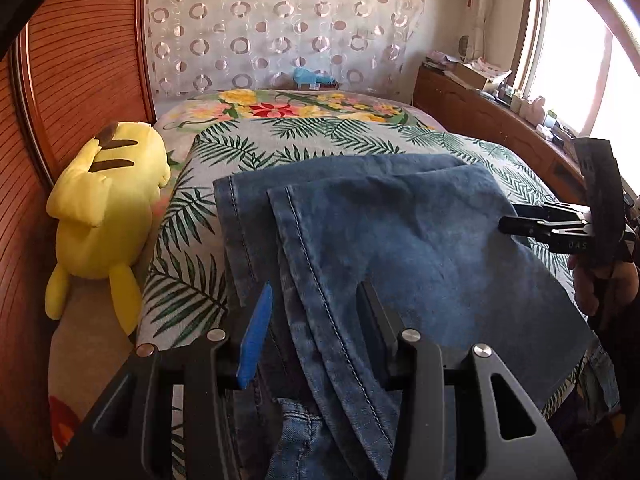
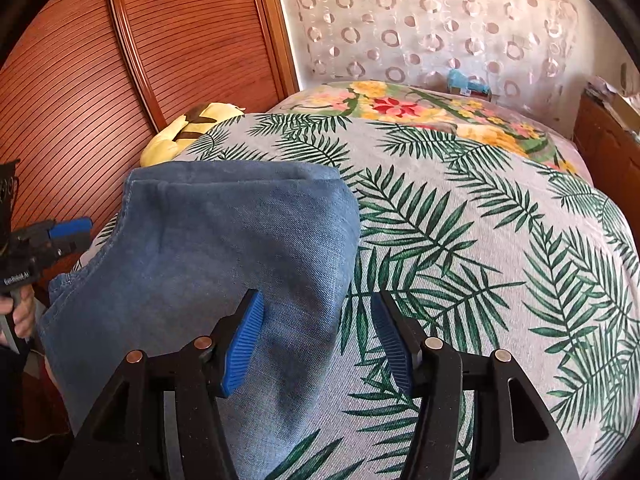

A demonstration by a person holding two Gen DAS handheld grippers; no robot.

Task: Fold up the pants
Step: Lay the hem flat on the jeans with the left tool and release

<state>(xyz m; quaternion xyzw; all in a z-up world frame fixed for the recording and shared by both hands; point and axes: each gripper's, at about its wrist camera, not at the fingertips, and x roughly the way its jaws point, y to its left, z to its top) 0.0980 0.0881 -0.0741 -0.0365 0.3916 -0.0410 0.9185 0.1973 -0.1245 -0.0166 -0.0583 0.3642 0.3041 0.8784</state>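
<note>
Folded blue denim pants (image 1: 400,240) lie on the leaf-print bedspread (image 1: 188,280). Two stitched leg hems overlap on their left side. My left gripper (image 1: 316,312) stands open over those hems. The cloth runs between its fingers, and the pads are off it. In the right wrist view the pants (image 2: 224,232) cover the left half of the bed. My right gripper (image 2: 318,328) is open over their right edge, with denim under its left pad (image 2: 244,340) and bedspread (image 2: 480,240) under the other. Each gripper also shows in the other's view: right gripper (image 1: 520,224), left gripper (image 2: 68,232).
A yellow plush toy (image 1: 104,208) lies along the bed's left side against a ribbed wooden panel (image 1: 80,60). A wooden cabinet (image 1: 480,108) with clutter runs under the window at right. A small blue object (image 1: 312,76) sits by the curtain at the far end.
</note>
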